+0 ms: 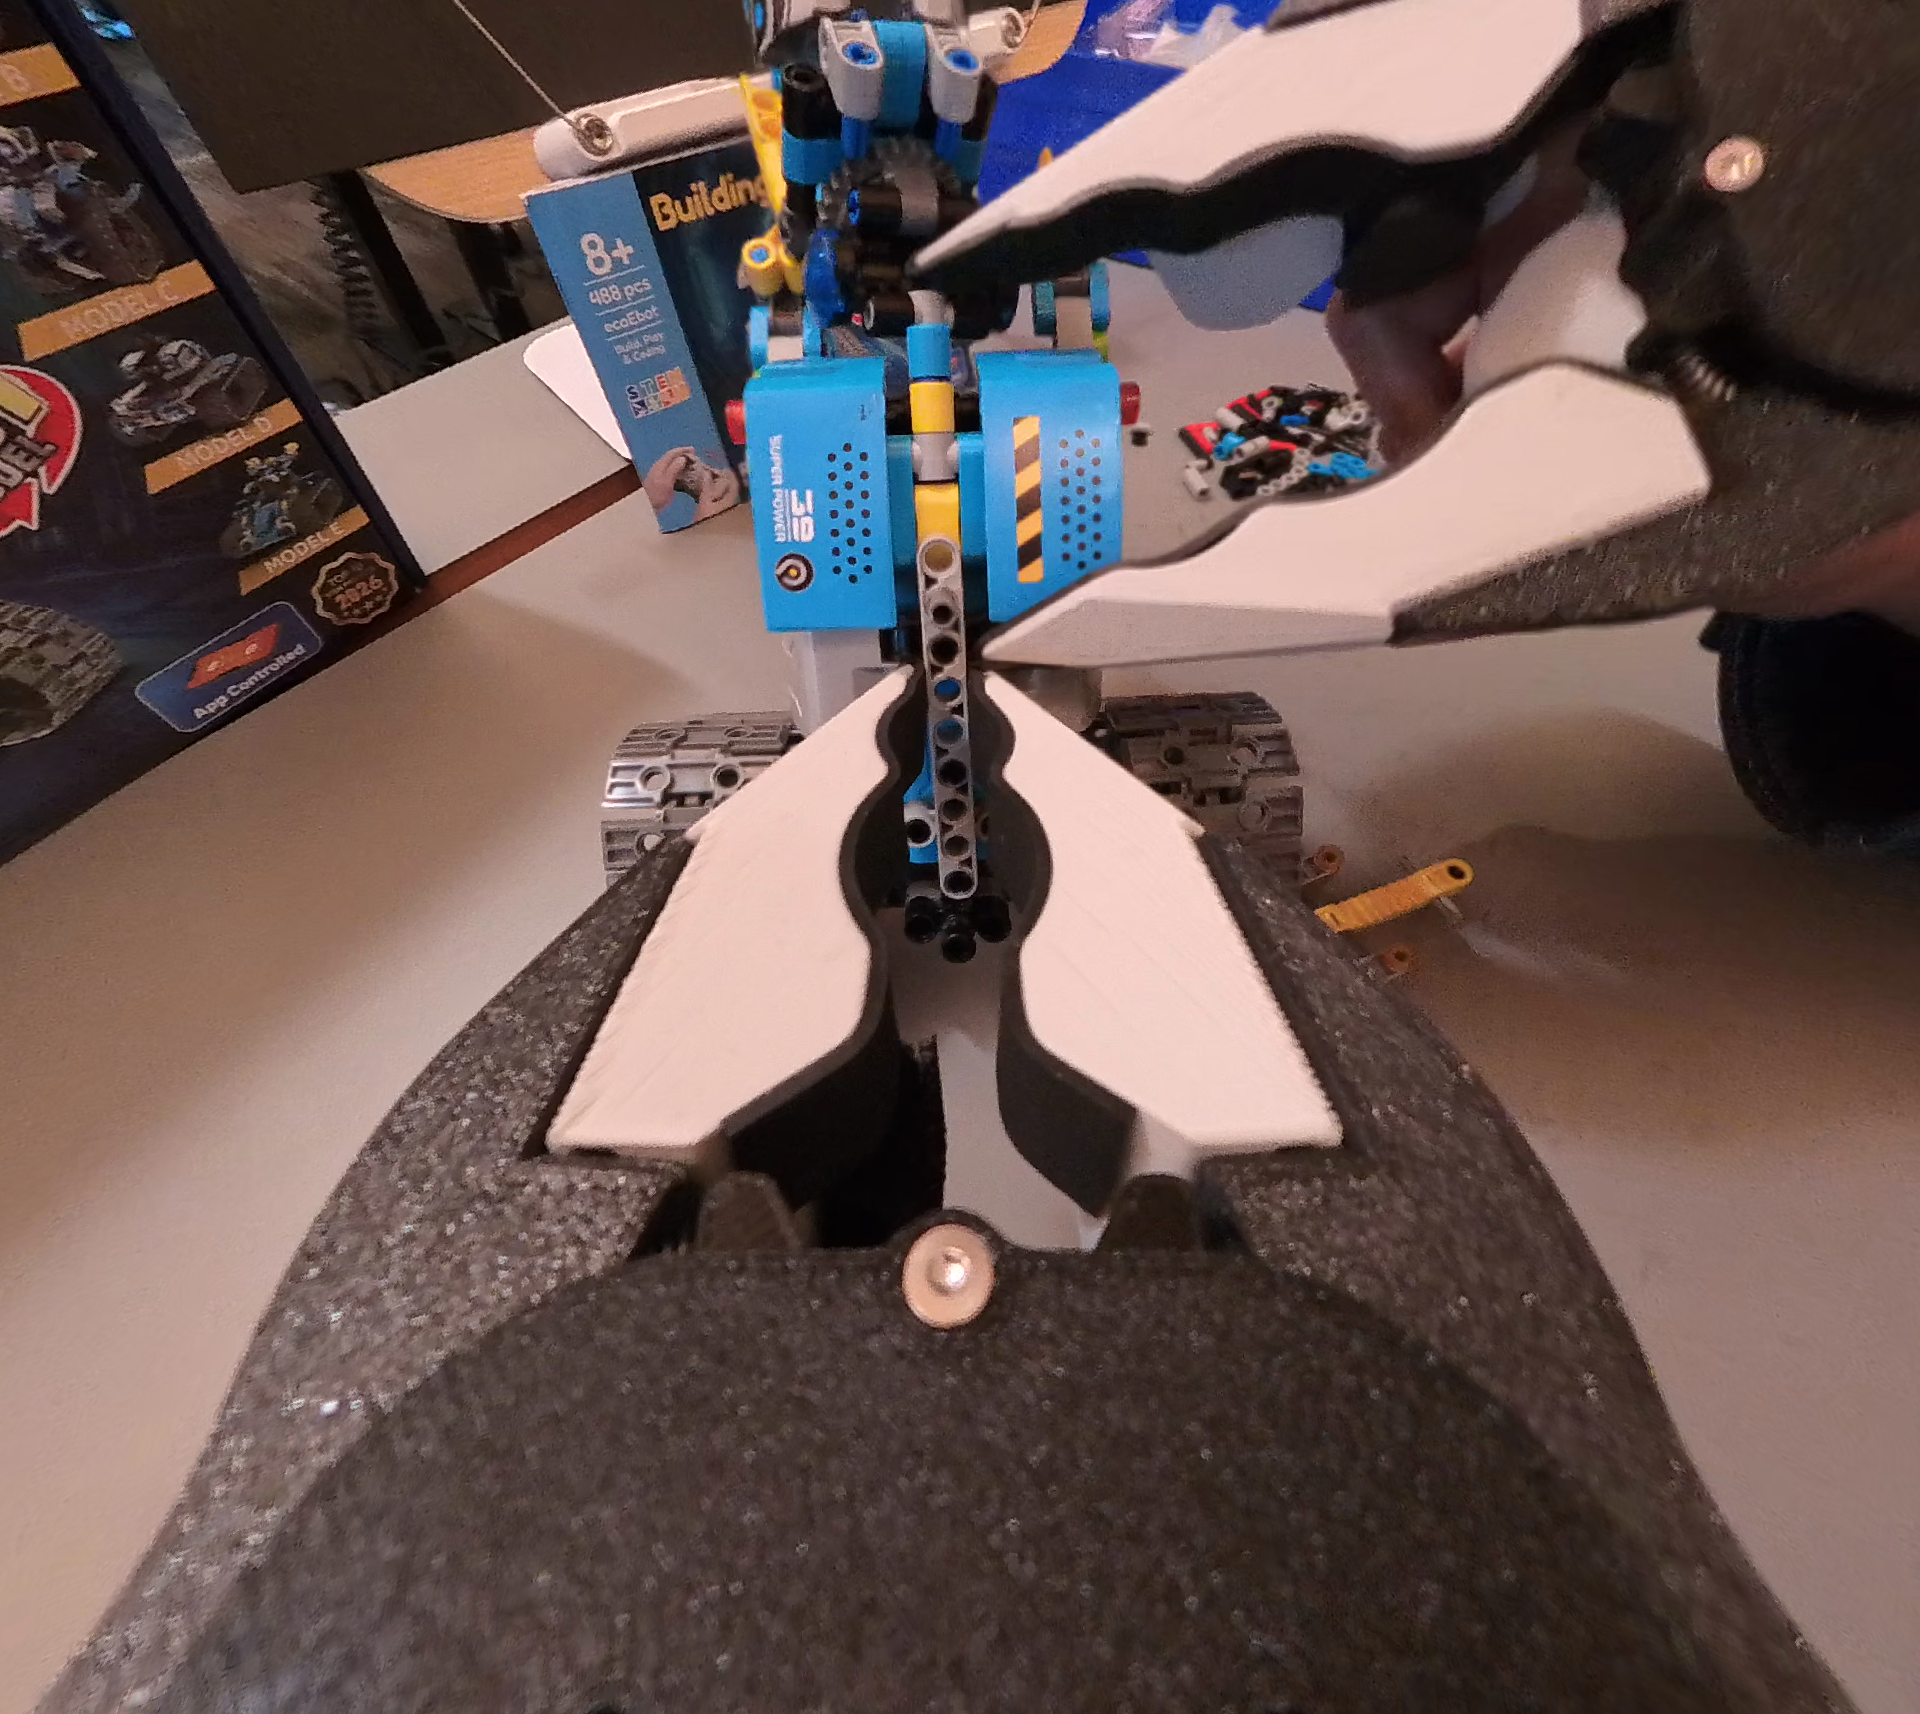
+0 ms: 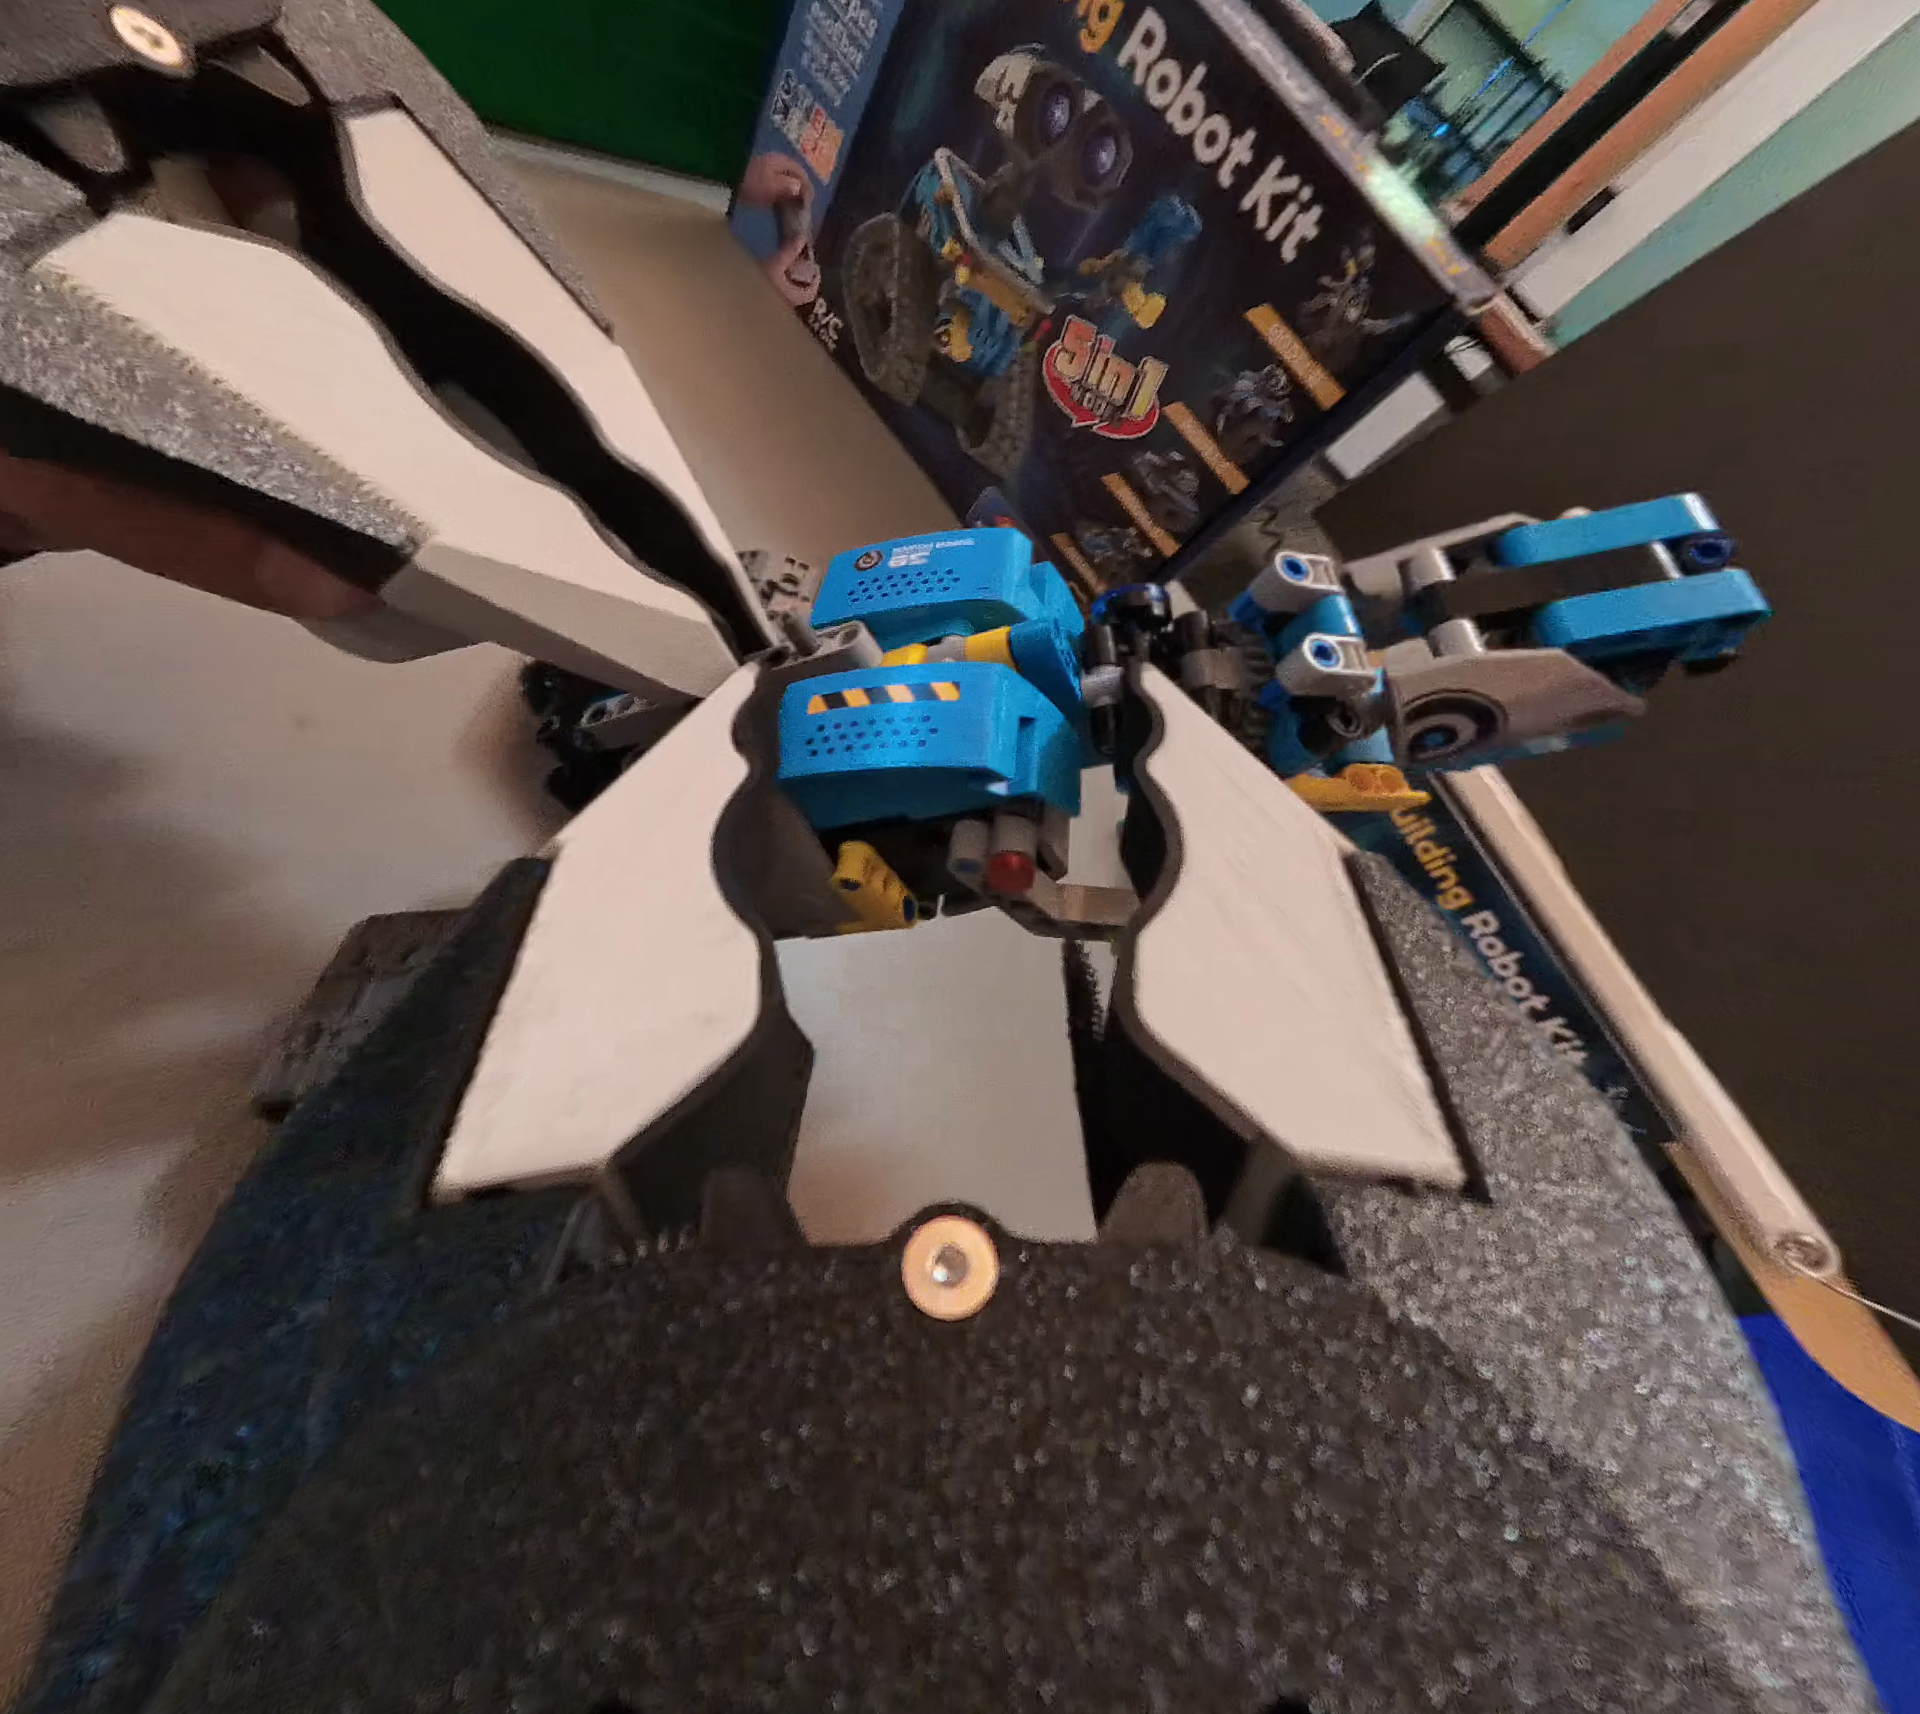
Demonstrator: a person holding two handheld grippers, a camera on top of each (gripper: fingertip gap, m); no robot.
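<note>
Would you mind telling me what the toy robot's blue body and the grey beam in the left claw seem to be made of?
Blue body: apparently moulded plastic, smooth, slightly glossy, with punched dot grilles. Grey beam: likely plastic too, matte, with a row of round holes.

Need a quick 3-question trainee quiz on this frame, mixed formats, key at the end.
1. True or false: the left gripper is shut on the grey holed beam at the front of the blue toy robot.
2. The right gripper straddles which part of the toy robot? A) a track B) the blue body blocks C) the head
3. Fill in: the loose yellow piece lies on the table beside the robot's ____.

Key: 1 true; 2 B; 3 track
</note>
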